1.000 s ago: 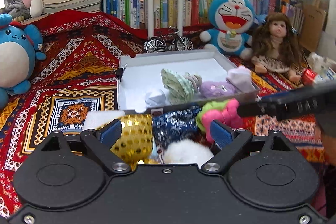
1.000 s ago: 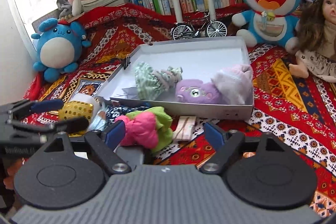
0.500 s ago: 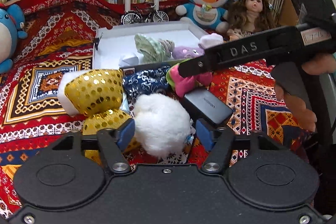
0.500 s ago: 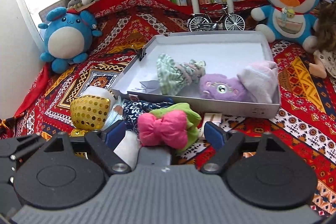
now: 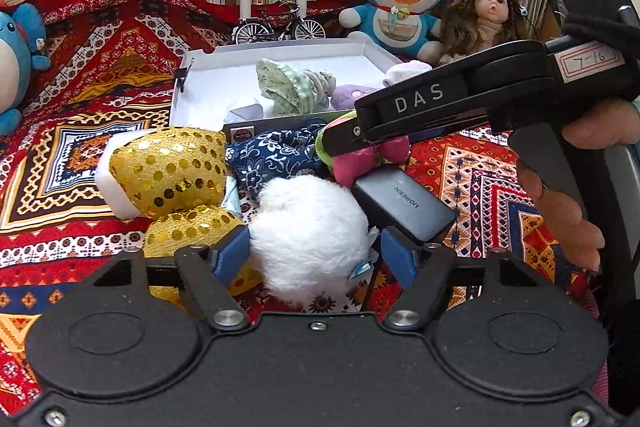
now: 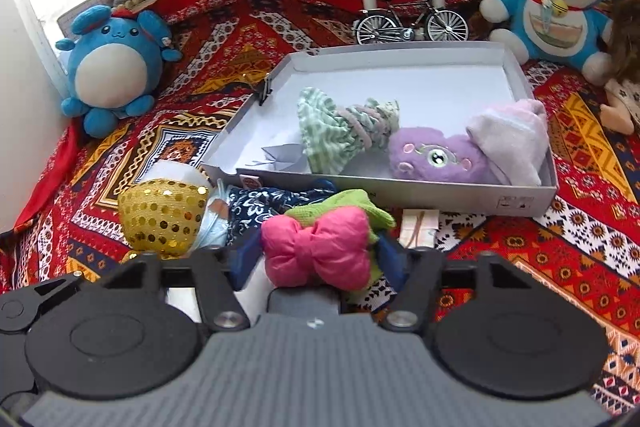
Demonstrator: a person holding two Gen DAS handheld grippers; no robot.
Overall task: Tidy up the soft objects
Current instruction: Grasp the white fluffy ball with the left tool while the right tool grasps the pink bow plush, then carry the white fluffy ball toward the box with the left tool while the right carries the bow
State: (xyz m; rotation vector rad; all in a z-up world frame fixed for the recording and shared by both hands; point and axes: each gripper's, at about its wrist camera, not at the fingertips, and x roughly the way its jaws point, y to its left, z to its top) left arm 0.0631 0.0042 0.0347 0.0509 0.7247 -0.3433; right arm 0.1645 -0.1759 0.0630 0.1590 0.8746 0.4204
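Pink bow (image 6: 316,251) lies on the cloth before the white tray (image 6: 520,201), bracketed by my right gripper (image 6: 316,259), fingers spread unclosed; left gripper (image 5: 316,257) likewise straddles the white pompom (image 5: 310,231); next: clench, lift, tray it.

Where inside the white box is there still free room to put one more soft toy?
The white box is bare along its far wall and in its back left corner behind the green striped toy. The near right is crowded by the purple plush and pale cloth.

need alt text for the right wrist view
The right hand-held gripper brackets a pink bow lying on a patterned red cloth. Behind it a white box holds a purple plush.
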